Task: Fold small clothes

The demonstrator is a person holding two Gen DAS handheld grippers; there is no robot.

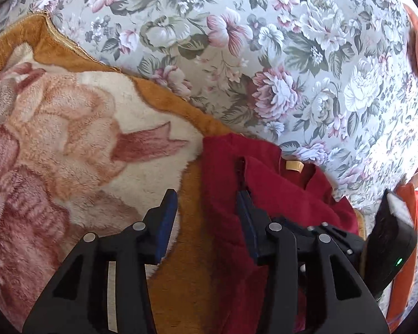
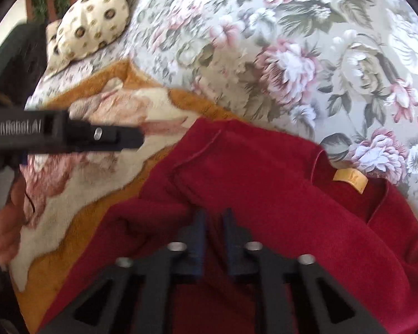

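Left gripper (image 1: pixel 206 211): jaws spread wide, nothing between the blue pads. Its left finger hangs over the plush blanket (image 1: pixel 69 144); its right finger (image 1: pixel 243 208) sits at the left edge of the red garment (image 1: pixel 278 189), and contact there cannot be confirmed from this view.

Right gripper (image 2: pixel 214 224): jaws drawn close with a narrow gap, positioned over the red garment (image 2: pixel 264 183). A ridge of cloth rises just ahead of the fingertips, but the frame is blurred and I cannot tell whether fabric is pinched between them.

The garment is a small deep-red top of fleecy knit. A round neck opening faces up, with a tan label (image 2: pixel 349 179) sewn inside the back of the collar. A fold of cloth with a stitched seam lies across the body. The surface is rumpled, not flat.

Location: the garment lies partly on the orange-bordered plush blanket and partly on the floral bedspread (image 2: pixel 292 55). The left gripper's black body (image 2: pixel 64 133) reaches in at the left of the right wrist view. A spotted cream pillow (image 2: pixel 92 27) lies well apart, at the far end.
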